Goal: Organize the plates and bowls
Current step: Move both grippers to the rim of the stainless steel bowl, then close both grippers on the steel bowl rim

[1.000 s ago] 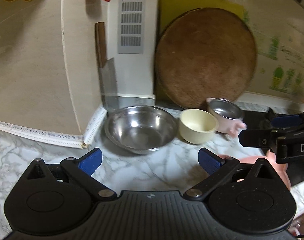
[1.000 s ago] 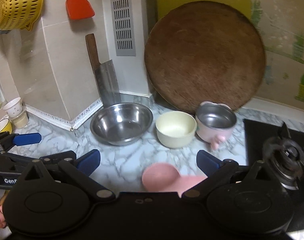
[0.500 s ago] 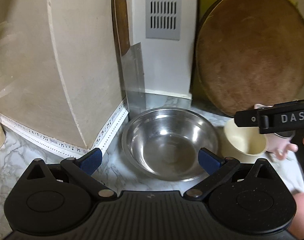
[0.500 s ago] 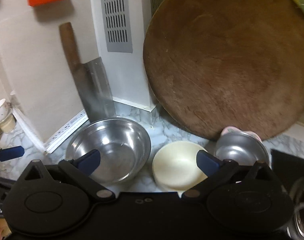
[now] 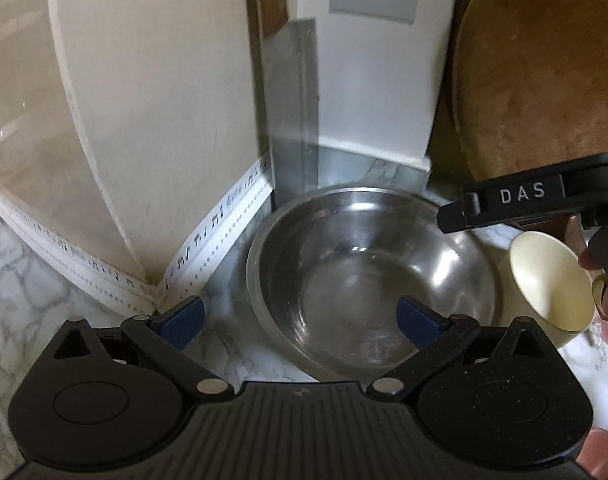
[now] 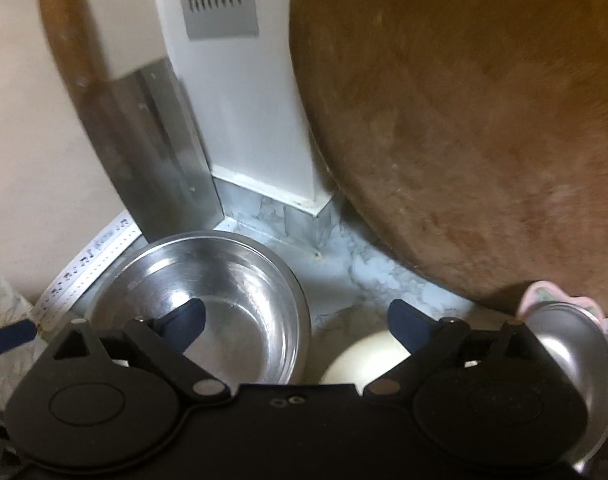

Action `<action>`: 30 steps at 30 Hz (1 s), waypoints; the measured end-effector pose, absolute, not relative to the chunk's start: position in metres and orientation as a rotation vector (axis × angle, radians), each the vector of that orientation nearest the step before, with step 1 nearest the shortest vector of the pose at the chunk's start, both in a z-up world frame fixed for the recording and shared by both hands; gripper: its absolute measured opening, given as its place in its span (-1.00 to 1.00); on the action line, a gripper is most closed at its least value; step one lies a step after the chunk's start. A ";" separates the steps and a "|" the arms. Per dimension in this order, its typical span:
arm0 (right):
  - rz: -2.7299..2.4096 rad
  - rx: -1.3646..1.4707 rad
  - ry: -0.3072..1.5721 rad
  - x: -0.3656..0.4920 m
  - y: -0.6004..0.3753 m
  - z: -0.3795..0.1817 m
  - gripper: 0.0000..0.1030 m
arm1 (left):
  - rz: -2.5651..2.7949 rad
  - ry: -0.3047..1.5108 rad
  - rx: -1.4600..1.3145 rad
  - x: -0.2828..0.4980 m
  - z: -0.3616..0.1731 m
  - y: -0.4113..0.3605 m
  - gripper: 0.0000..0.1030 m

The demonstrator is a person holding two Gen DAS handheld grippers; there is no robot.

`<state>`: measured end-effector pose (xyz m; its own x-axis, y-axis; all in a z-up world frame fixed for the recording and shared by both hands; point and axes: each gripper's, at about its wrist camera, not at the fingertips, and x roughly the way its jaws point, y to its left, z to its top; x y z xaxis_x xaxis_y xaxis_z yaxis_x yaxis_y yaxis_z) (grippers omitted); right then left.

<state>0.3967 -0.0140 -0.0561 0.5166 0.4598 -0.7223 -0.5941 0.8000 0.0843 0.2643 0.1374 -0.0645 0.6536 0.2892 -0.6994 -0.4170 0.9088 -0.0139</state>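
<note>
Your left tongs gaped over the steel bowl at lower centre; your right tongs were closing around the cream bowl, not yet pressing it.

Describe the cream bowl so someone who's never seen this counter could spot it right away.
Find the big round wooden board leaning on the wall. Before it stand three bowls; the cream bowl is the middle one, between the large steel bowl and the pink-rimmed one, the only one not metal inside.

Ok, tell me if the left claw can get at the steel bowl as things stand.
Probably yes: the left claw is open right over the steel bowl, the near rim between its fingers, nothing blocking.
</note>
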 end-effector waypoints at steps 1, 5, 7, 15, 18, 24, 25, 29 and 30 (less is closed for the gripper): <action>0.635 -0.186 0.818 0.400 -0.011 -0.059 0.74 | 0.404 0.768 -0.194 0.265 -0.066 0.140 0.99; 0.649 -0.185 0.853 0.412 -0.002 -0.070 0.60 | 0.390 0.790 -0.276 0.268 -0.073 0.149 0.98; 0.662 -0.178 0.880 0.416 0.001 -0.076 0.53 | 0.382 0.789 -0.316 0.267 -0.075 0.153 0.98; 0.680 -0.161 0.920 0.423 0.004 -0.083 0.15 | 0.385 0.829 -0.394 0.271 -0.087 0.163 0.11; 0.690 -0.146 0.932 0.423 0.004 -0.084 -0.07 | 0.401 0.840 -0.401 0.272 -0.089 0.165 -0.36; 0.662 -0.159 0.915 0.420 0.002 -0.084 -0.46 | 0.411 0.853 -0.387 0.272 -0.090 0.167 -0.56; 0.657 -0.159 0.912 0.419 0.001 -0.084 -0.48 | 0.411 0.853 -0.380 0.270 -0.089 0.167 -0.59; 0.654 -0.177 0.889 0.409 -0.002 -0.081 -0.59 | 0.402 0.840 -0.363 0.260 -0.083 0.168 -0.60; 0.652 -0.180 0.884 0.405 -0.004 -0.080 -0.60 | 0.400 0.837 -0.361 0.257 -0.081 0.168 -0.60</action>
